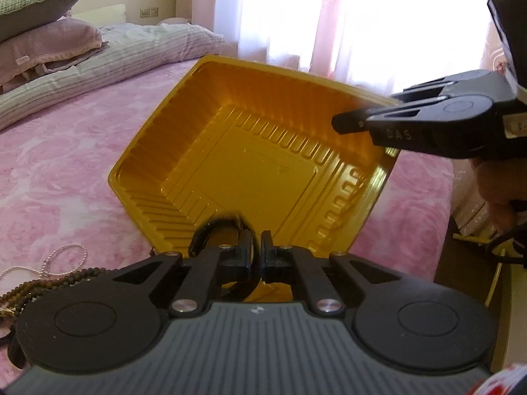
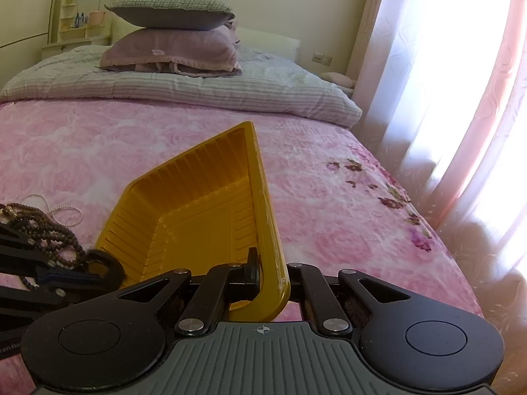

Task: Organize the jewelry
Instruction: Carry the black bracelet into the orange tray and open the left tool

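A yellow plastic tray (image 1: 263,171) stands tilted on the pink bedspread, with nothing in it. My right gripper (image 1: 342,121) comes in from the right and is shut on the tray's rim. In the right wrist view that rim (image 2: 270,230) runs between the right gripper (image 2: 273,273) jaws. My left gripper (image 1: 257,242) is shut on a black fuzzy ring (image 1: 210,230) at the tray's near corner. The right wrist view shows the ring (image 2: 102,261) at the left gripper (image 2: 94,275) tip. Brown beads (image 1: 56,283) and a pearl chain (image 1: 62,253) lie left of the tray.
Two stacked pillows (image 2: 171,49) and a folded striped quilt (image 2: 197,92) lie at the bed's head. Bright curtains (image 2: 444,98) hang along the bed's right edge. A person's hand (image 1: 494,191) holds the right gripper's handle. The brown beads (image 2: 49,230) lie beside the left gripper's arm.
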A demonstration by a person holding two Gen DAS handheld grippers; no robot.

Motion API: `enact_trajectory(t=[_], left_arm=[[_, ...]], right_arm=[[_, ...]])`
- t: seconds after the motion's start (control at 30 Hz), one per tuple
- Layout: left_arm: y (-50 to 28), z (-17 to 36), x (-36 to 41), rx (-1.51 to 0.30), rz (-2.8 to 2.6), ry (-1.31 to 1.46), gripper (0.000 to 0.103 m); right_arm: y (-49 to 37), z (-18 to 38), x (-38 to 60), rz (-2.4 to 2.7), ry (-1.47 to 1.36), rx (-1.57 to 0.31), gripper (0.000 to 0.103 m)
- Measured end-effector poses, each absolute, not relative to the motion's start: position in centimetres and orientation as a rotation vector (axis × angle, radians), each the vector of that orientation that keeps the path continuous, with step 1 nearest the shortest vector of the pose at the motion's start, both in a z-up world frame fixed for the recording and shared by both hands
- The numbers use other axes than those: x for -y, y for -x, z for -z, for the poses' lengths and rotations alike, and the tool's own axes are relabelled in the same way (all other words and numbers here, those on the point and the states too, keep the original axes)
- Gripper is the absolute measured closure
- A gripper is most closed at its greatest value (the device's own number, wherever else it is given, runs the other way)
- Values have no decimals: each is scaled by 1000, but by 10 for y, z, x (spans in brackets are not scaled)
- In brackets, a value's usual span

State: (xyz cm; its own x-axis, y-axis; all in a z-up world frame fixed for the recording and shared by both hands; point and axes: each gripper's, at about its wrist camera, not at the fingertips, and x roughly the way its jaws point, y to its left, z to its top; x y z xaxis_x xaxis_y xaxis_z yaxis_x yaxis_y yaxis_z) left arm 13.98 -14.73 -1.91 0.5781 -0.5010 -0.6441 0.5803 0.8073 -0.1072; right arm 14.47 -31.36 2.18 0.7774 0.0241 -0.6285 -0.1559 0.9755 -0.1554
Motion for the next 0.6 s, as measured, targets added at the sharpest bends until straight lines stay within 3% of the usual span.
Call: enact_trajectory(t=[0.4,0.6], left_arm=[[-109,16,76,-683,417,-97,80],[-103,35,15,-727,181,-95,78]], right_arm=[[-142,-19,313,-96,197,-673,98],[-142,-19,314,-94,200,-672,98]])
